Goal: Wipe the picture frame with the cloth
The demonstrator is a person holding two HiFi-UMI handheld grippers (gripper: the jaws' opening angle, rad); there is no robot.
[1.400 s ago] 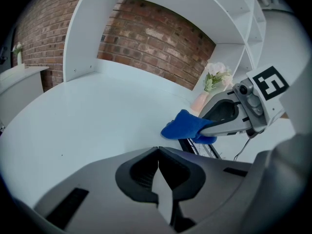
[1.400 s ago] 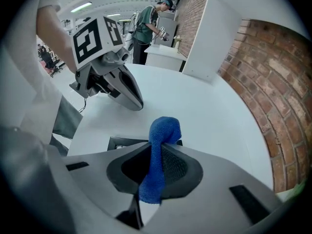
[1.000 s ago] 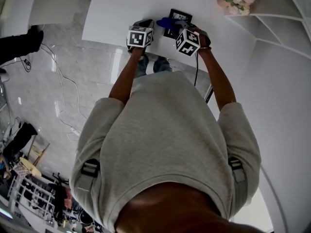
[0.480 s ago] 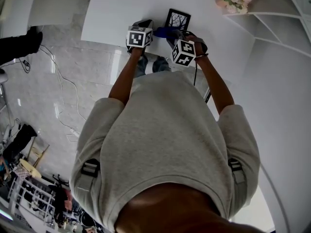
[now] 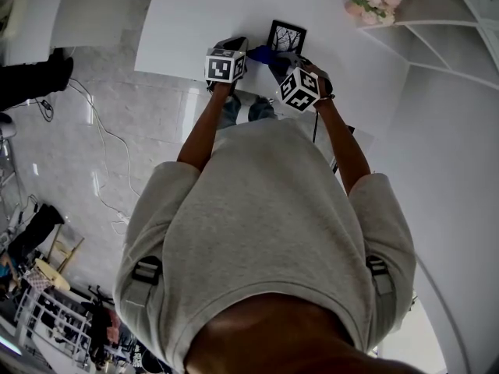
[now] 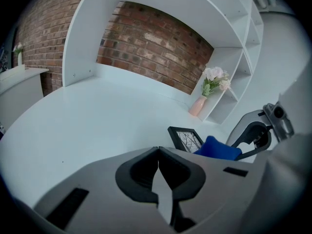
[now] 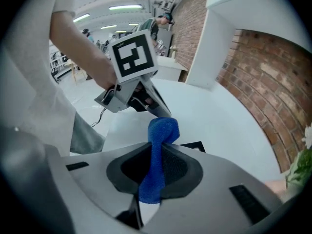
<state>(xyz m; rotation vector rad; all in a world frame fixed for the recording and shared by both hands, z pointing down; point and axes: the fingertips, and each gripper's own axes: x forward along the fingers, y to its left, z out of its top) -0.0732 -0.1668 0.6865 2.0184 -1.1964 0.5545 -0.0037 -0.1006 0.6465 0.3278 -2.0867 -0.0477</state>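
Your R gripper pinches the cloth just beside the picture frame, L gripper pressed together, empty; wiping prob. unfinished.

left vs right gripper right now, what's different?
The left gripper is shut on nothing; the right gripper is shut on the blue cloth. The right gripper holds the cloth by the frame; the left gripper points past the frame at bare table. Shared: both have their jaws closed and sit low over the white table.
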